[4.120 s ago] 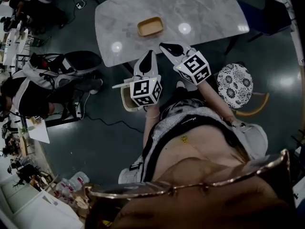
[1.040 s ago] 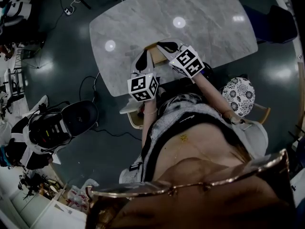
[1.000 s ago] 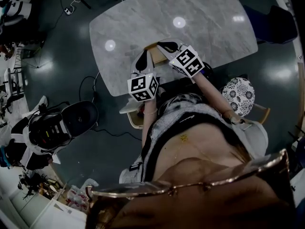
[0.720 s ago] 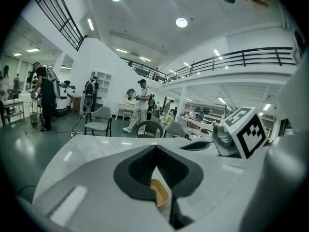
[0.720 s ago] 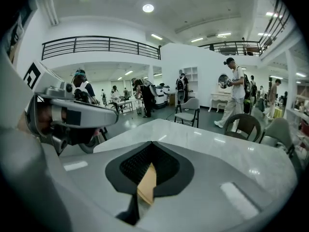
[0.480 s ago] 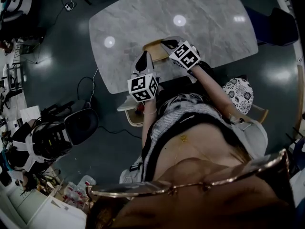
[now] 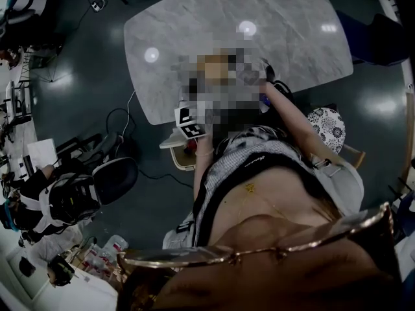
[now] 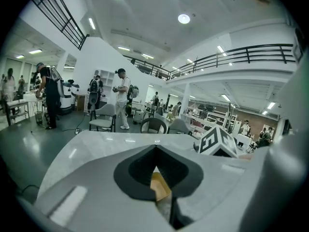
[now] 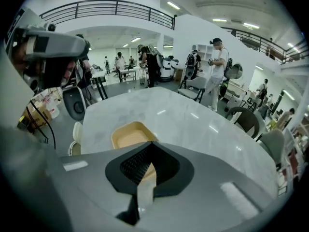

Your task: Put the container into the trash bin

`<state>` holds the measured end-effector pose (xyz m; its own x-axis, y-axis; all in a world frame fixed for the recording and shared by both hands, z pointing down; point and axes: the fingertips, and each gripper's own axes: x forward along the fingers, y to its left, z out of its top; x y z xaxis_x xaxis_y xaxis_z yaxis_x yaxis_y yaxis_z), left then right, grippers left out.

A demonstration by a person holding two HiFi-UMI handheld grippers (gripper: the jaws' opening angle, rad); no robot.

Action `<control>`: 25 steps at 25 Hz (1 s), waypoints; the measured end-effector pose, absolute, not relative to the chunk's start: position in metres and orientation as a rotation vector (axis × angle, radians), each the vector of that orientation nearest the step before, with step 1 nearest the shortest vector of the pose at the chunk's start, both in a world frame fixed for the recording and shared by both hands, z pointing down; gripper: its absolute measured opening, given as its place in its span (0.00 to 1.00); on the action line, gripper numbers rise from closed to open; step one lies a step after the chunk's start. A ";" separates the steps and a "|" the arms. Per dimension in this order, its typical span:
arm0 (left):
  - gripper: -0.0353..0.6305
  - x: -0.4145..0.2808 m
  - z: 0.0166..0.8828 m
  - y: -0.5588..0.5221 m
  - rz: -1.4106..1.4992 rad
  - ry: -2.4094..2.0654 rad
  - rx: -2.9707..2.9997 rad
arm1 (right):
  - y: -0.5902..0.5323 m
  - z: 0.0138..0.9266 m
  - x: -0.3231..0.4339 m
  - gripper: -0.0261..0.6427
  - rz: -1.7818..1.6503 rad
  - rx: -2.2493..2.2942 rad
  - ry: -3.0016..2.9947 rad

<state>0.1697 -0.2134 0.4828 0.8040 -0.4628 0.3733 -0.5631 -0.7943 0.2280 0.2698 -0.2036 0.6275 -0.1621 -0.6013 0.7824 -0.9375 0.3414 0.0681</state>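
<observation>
Head view: arms reach to the near edge of the table. That spot is masked and nothing is readable there.

Left gripper view: left gripper is clenched, tips meeting, with a tan edge of the container pinched in the slit. A marker cube sits just beside it.

Right gripper view: right gripper is clenched on the container's near rim. The container sits on the table near its edge, open side up.
</observation>
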 end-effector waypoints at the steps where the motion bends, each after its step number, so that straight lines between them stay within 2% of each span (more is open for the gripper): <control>1: 0.05 0.168 0.484 -0.212 0.430 -0.785 2.661 | -0.203 0.634 0.271 0.07 0.576 1.336 -1.850; 19: 0.05 0.142 0.500 -0.210 0.450 -0.885 2.596 | -0.204 0.696 0.299 0.08 0.597 1.238 -1.684; 25: 0.05 0.134 0.503 -0.209 0.451 -0.925 2.570 | -0.215 0.701 0.308 0.17 0.677 1.291 -1.696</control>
<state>0.1336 -0.2090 0.5028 0.7332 -0.5395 0.4139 -0.6582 -0.7159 0.2330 0.3084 -0.2146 0.7013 -0.0788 -0.4702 0.8790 -0.9461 0.3132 0.0827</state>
